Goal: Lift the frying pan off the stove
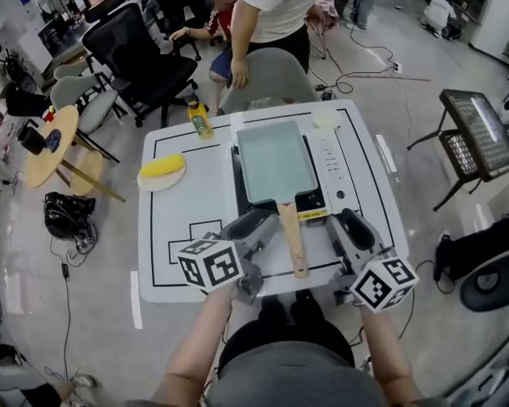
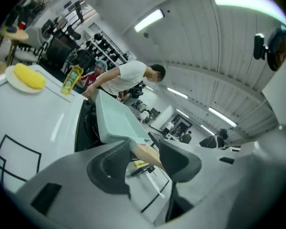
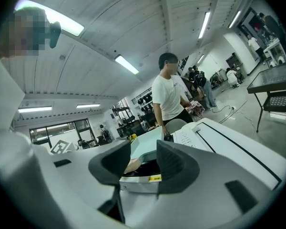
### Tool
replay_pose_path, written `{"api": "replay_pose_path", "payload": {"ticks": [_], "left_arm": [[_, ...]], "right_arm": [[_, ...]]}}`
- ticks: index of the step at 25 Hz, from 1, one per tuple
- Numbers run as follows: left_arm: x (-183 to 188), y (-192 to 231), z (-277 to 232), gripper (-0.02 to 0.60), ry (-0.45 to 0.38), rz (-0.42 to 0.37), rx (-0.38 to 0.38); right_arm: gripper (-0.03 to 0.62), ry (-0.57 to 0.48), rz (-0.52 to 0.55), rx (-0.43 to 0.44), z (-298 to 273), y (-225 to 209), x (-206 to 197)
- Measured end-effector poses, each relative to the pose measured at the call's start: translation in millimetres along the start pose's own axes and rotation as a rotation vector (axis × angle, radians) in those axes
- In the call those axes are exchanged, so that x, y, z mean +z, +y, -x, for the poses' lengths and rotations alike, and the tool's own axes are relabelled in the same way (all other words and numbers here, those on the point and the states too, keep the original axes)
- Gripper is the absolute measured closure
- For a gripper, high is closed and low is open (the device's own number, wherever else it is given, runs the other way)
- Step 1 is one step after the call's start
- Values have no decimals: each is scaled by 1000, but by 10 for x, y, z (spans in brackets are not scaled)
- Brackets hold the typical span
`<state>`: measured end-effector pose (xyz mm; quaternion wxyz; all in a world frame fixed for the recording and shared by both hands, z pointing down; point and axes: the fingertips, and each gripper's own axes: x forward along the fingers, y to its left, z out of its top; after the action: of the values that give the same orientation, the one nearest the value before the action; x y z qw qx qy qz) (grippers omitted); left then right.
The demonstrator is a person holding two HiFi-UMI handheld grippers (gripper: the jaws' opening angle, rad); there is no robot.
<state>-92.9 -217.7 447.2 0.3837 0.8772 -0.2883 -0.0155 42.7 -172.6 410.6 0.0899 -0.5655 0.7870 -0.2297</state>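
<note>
Jaws apart, level grippers flank frying pan handle.

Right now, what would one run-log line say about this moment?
stage: pre-grasp | frying pan: on stove | left claw: open, beside handle, not gripping | right claw: open, empty

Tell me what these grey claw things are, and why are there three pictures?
A person holds two grey claws, called grippers, one in each hand. One picture comes from a camera on the person's head, looking down. The other two come from small cameras riding on the left gripper and the right gripper. On the white table sits a stove with a pale green frying pan on it, its wooden handle pointing at the person. There is also a plate of yellow food, and a yellow bottle. Both grippers are open and hold nothing.
</note>
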Motion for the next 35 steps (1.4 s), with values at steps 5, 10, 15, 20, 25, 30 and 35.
{"api": "replay_pose_path", "payload": {"ticks": [5, 10, 15, 20, 25, 30, 35], "left_arm": [[-76, -10, -94, 389, 41, 172, -69], [-163, 16, -217, 376, 71, 375, -128], [-211, 21, -350, 374, 104, 511, -165], [-270, -26, -502, 374, 149, 631, -224], [-308, -56, -638, 374, 189, 709, -249], [-331, -106, -741, 376, 244, 730, -283], [-343, -94, -764, 400, 269, 736, -283]], "right_arm": [[430, -9, -10, -14, 3, 13, 5], [430, -18, -18, -25, 4, -34, 10], [431, -21, -23, -38, 19, -78, 26], [431, -16, -32, -40, 6, -101, 15], [431, -6, -36, -32, -35, -88, 1], [431, 24, -47, 1, -90, -36, -45], [431, 98, -112, 91, -140, 68, -167]]}}
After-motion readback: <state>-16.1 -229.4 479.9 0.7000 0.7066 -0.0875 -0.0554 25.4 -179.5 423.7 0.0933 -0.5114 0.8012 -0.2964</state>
